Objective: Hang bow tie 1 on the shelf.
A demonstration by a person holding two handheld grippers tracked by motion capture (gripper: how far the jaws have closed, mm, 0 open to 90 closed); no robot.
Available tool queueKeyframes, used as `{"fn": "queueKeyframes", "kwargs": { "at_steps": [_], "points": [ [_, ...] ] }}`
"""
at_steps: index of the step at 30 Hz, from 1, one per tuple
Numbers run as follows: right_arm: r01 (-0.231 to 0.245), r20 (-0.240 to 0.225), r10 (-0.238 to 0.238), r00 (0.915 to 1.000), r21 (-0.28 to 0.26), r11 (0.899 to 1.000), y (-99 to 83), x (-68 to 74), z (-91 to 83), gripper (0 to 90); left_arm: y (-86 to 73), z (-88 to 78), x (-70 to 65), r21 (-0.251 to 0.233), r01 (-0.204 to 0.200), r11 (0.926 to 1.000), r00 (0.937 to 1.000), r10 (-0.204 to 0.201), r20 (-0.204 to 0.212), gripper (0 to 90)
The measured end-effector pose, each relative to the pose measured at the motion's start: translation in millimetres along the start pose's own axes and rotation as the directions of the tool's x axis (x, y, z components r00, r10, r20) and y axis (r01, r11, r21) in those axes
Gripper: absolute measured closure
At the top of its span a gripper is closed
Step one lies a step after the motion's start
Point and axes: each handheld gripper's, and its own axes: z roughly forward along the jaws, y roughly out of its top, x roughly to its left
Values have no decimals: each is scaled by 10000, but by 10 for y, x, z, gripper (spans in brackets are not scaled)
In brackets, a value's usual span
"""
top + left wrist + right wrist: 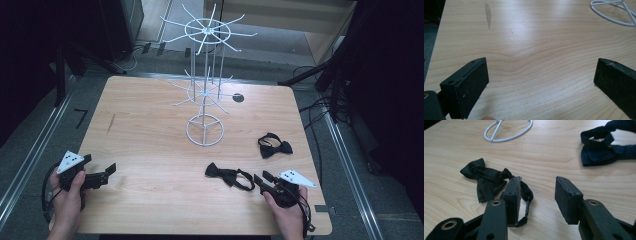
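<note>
While the wooden table [150,120] carries the white wire display rack [205,90] at its far middle, two black bow ties lie on the near right. The far bow tie [274,145] rests well apart from both grippers. The near bow tie [227,176] lies just beside the right gripper [262,179], its strap loop [527,202] curling around the outside of one jaw.

Step in hand, as judged: approach for pickup of the near bow tie; hanging on the rack would follow. The next move calls for shifting the right gripper sideways until the strap sits between the pads.

Right fingers [567,198]: partly open, nothing gripped. Left gripper [97,172]: jaws wide, holding nothing, over bare wood.
</note>
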Motion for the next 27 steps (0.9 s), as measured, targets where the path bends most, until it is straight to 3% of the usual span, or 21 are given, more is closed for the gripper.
{"fn": "queueKeyframes", "kwargs": {
  "at_steps": [14,27],
  "points": [
    [492,-59,-488,9988,1139,9923,-58,46,137,714,2,0,1,35,-15,10000,10000,15,19,1],
    [1059,149,-1094,9939,1494,9831,-65,112,174,891,4,8,-4,65,-20,10000,10000,20,78,2]
  ]
}}
